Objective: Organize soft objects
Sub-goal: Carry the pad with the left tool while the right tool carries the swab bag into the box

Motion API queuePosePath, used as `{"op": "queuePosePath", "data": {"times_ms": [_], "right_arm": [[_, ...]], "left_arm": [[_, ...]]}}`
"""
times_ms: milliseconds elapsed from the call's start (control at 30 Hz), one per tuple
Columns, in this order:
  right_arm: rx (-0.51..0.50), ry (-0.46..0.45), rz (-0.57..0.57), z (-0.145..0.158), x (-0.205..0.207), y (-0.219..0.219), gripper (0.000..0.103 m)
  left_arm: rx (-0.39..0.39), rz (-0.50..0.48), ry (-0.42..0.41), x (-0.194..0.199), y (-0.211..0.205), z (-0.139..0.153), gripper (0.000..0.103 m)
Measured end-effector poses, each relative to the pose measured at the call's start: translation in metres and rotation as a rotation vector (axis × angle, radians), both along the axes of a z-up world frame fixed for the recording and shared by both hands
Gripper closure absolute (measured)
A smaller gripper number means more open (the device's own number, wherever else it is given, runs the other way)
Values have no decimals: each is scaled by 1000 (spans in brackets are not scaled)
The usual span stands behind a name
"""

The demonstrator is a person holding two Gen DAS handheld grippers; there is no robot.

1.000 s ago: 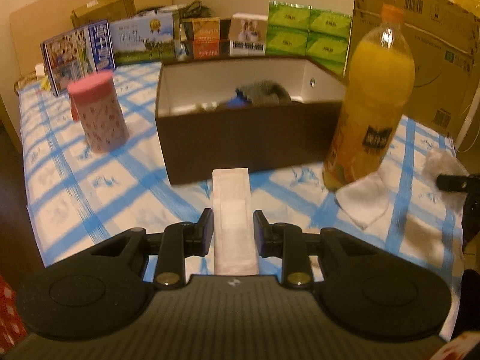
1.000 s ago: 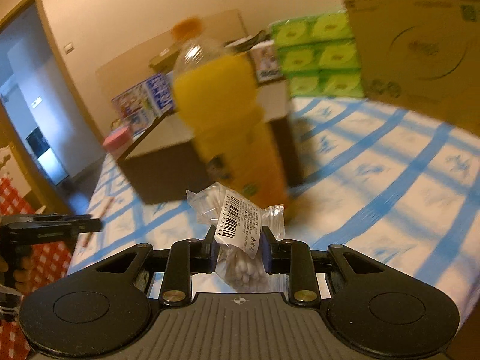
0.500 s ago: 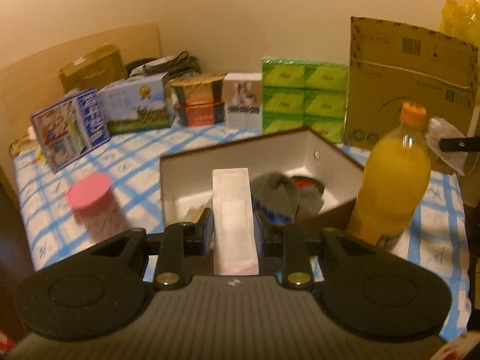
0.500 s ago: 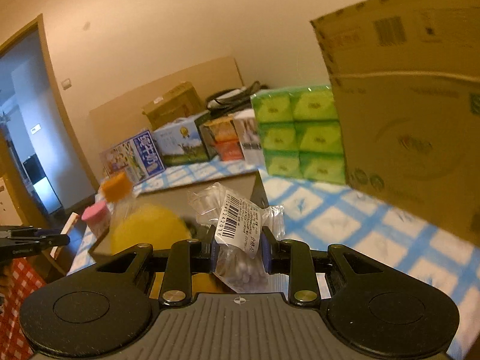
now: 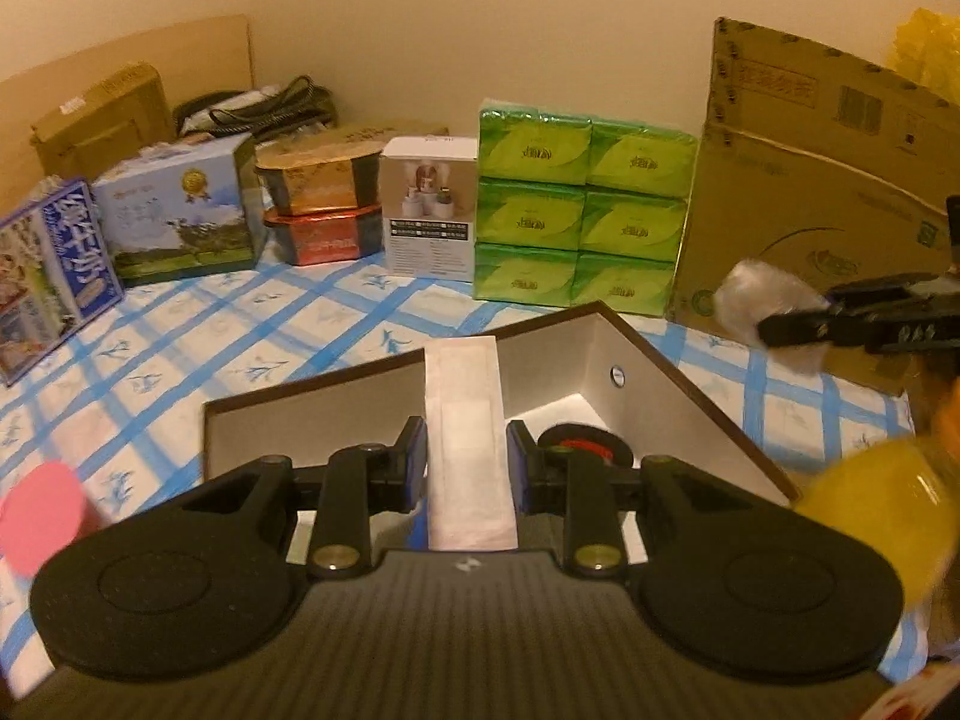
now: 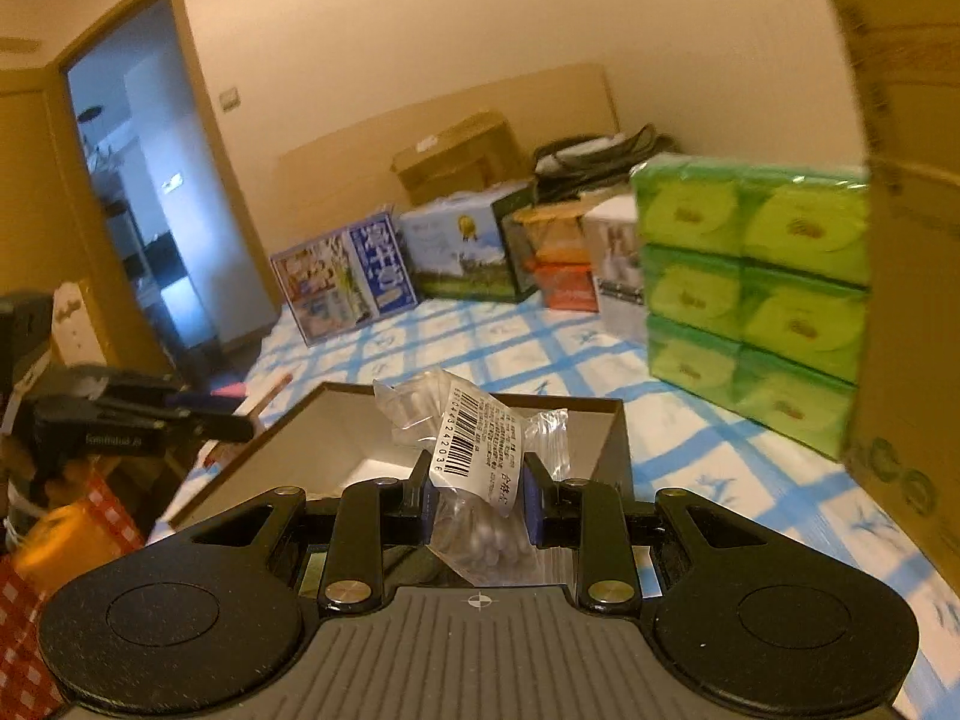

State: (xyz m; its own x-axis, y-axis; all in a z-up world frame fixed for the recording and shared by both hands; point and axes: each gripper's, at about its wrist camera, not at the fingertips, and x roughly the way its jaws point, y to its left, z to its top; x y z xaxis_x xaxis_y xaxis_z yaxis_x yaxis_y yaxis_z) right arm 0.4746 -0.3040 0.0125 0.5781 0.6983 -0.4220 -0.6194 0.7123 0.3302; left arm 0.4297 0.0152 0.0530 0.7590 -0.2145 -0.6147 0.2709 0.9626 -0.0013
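My left gripper [image 5: 467, 461] is shut on a flat white wrapped pad [image 5: 463, 414] that stands up between its jaws, held above the open brown box [image 5: 606, 315] with white inner walls. A dark round item with red [image 5: 581, 445] lies on the box floor. My right gripper [image 6: 475, 495] is shut on a clear plastic bag of cotton swabs [image 6: 474, 450] with a barcode label, over the same box [image 6: 618, 438] from its right side. In the left wrist view the right gripper [image 5: 798, 324] shows at the far right with the bag [image 5: 762, 300].
Orange juice bottle [image 5: 882, 504] stands at the box's right corner, blurred. A pink lid [image 5: 42, 516] sits at the left. Green tissue packs [image 5: 576, 210], cartons [image 5: 180, 210] and a big cardboard box [image 5: 810, 180] line the back of the blue-checked tablecloth [image 5: 240, 330]. A doorway [image 6: 150, 192] lies at left.
Both grippers have risen and moved forward over the box, each still holding its item. The juice bottle and pink-lidded container have slid to the frame edges.
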Motion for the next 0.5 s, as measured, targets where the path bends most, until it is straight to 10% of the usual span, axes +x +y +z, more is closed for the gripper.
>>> {"op": "queuePosePath", "data": {"times_ms": [500], "right_arm": [[-229,-5,94,-64,78,80,69]], "left_arm": [[34,-53,118,106,-31,-63,77]]}}
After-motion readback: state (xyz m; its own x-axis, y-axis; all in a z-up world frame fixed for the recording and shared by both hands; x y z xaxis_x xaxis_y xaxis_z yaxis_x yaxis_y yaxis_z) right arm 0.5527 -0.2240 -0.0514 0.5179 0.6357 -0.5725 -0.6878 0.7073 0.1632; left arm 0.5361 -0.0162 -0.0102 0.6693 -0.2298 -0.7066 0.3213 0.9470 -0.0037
